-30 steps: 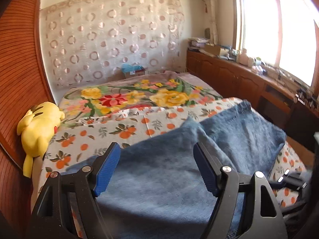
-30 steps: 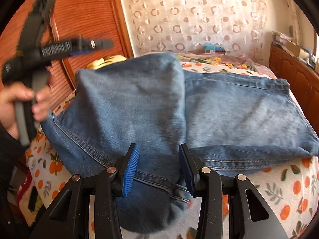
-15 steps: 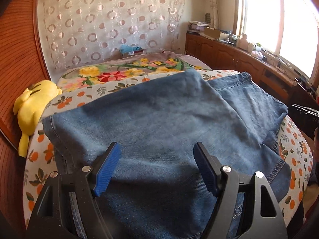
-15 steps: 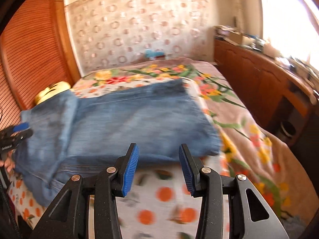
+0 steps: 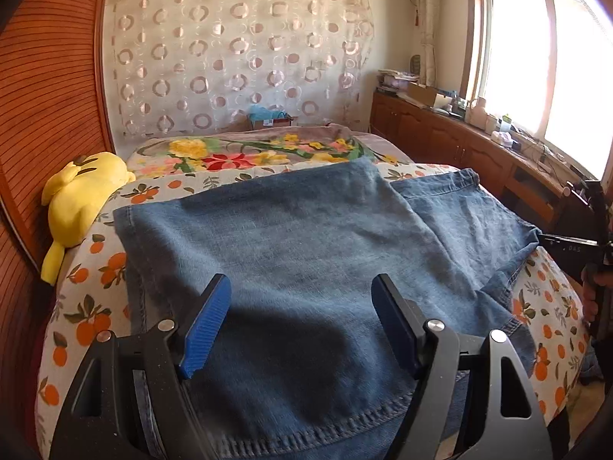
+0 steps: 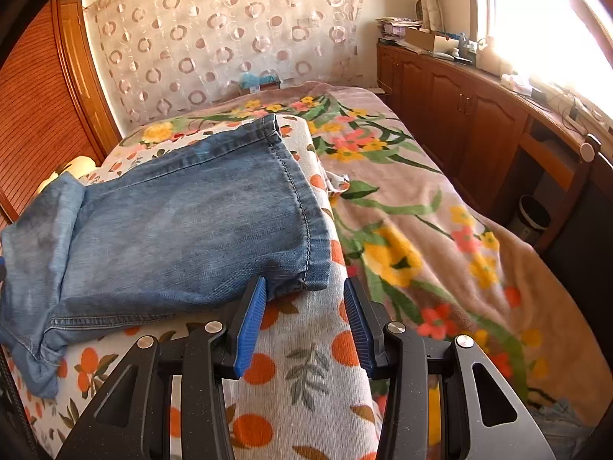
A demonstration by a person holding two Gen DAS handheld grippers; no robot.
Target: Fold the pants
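Denim jeans (image 5: 291, 253) now lie flat on the bed (image 5: 95, 299) w/ one part folded over the other. L wrist view: a sec ago the cloth was raised close to the lens; now it's settled, top layer spread wide, its far corner near the flowered blanket (image 5: 245, 153). Lower layer sticks out to the right, not fully covered. Left claw (image 5: 302, 329) hangs over the near hem, pads wide apart, nothing gripped. Yellow plush toy (image 5: 82, 195) sits at the bed's left edge, clear of the jeans.

R wrist view: half a sec ago the right claw (image 6: 304, 324) was well back from the cloth; now it's come up to the leg cuff (image 6: 302, 230), pads released, near cuff corner just by the left pad. Jeans' long axis runs left-right across the bed here, cuff end pointing right, bunched end at far left.

Meaning, prob.: first fold is down, both claws let go; next is likely grabbing this cuff end to fold along the length.
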